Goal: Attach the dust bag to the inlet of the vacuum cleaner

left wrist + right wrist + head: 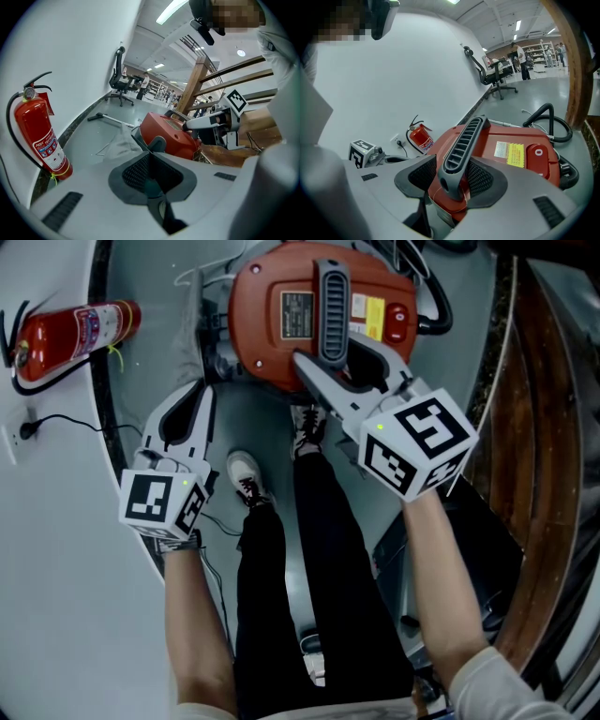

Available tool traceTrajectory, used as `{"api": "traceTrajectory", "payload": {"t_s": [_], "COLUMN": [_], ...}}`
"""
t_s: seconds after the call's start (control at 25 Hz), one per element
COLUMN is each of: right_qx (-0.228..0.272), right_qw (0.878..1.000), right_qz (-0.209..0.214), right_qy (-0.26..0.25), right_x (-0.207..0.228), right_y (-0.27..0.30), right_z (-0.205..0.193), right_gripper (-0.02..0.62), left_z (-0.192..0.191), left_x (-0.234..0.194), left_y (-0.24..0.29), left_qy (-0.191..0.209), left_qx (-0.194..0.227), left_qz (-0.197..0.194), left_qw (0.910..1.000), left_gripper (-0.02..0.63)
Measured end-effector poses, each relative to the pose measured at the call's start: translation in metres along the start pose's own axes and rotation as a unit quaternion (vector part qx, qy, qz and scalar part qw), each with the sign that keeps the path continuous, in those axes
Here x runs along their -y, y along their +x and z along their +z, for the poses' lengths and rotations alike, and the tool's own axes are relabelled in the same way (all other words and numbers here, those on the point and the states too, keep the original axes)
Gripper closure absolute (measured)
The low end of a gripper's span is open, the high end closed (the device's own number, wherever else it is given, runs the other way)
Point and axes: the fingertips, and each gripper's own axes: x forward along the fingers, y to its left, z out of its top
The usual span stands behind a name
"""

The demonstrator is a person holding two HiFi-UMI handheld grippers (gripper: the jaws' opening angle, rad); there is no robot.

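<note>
Red vacuum cleaner [262, 334], grey handle [332, 310]

Large open-plan office hall, swivel chair [120, 77], distant shelving [547, 50], ceiling strip lights [171, 10], wall-side fire extinguisher [41, 138]

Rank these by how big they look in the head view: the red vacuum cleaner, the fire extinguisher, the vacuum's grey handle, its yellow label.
vacuum cleaner, largest
fire extinguisher
grey handle, narrowly behind; it sits nearer the camera, so that order is unsure
yellow label, smallest
</note>
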Motion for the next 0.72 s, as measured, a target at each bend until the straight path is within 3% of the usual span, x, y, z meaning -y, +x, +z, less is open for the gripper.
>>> {"api": "traceTrajectory", "payload": {"t_s": [0.72], "right_qx": [0.001], "right_qw": [1.0], "right_qz": [-0.004], "right_qy": [0.001], "right_x": [0.0007], "right_y": [0.0], "right_z": [0.0], "right_gripper": [0.391], "left_z": [0.0003], "left_x": [0.0059], "left_y": [0.0024], "left_qy": [0.015], "left_qx": [-0.009], "left_qz": [-0.027], "left_qw": [0.9995], "left_gripper": [0.584]}}
